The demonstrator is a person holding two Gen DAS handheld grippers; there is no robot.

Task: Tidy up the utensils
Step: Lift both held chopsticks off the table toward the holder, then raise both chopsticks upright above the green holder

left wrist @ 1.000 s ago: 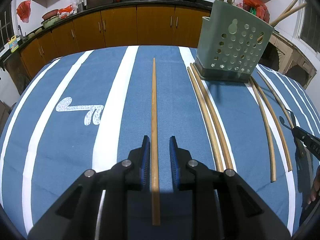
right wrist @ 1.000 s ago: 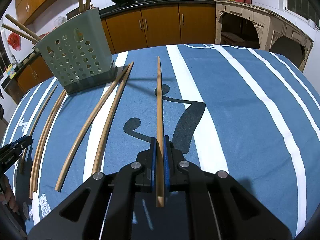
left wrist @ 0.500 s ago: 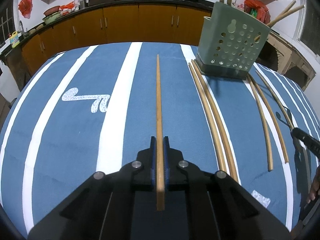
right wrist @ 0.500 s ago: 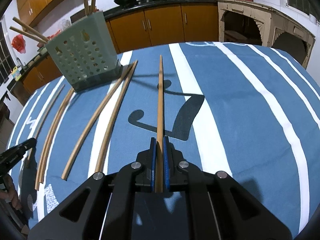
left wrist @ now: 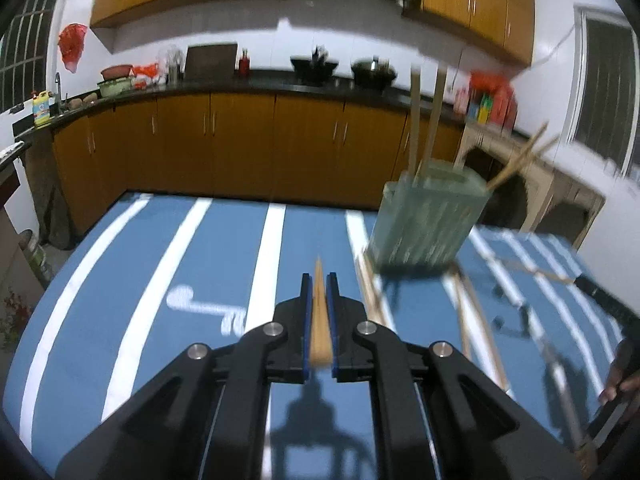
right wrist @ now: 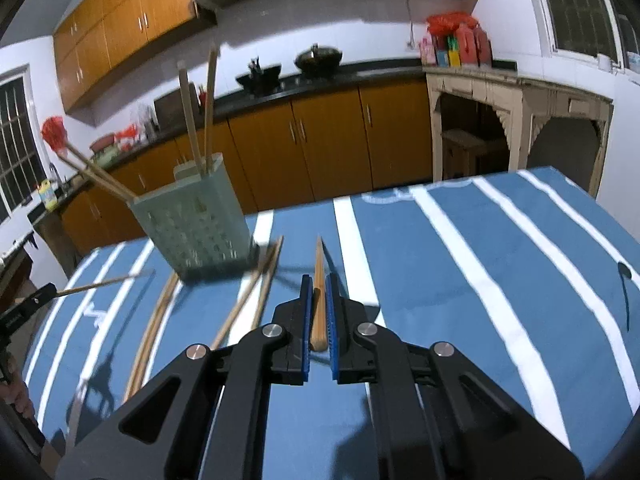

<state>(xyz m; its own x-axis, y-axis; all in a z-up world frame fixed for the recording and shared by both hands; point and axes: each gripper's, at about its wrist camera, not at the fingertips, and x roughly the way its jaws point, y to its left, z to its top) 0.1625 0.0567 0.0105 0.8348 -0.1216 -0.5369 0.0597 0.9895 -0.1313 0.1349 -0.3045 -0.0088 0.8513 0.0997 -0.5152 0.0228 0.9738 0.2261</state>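
Note:
My left gripper (left wrist: 319, 280) is shut on a wooden chopstick (left wrist: 319, 320), held above the blue striped tablecloth (left wrist: 160, 280) and pointing away from me. My right gripper (right wrist: 319, 280) is shut on another chopstick (right wrist: 319, 304), also raised. A green perforated utensil holder (left wrist: 424, 220) (right wrist: 200, 232) stands at the far side of the table with several chopsticks sticking out of it. Several loose chopsticks (right wrist: 248, 300) (left wrist: 370, 292) lie on the cloth in front of the holder. Each wrist view catches the other gripper at its edge, the right gripper (left wrist: 584, 282) and the left gripper (right wrist: 48, 290).
A person's hand (left wrist: 624, 380) shows at the right edge of the left wrist view. Brown kitchen cabinets (left wrist: 240, 148) and a dark counter with woks run behind the table. A pale carved side table (right wrist: 512, 92) stands at the right.
The left gripper closed on its chopstick. Both grippers then rose and tilted up, lifting their chopsticks off the cloth; the holder and kitchen now sit lower in both views.

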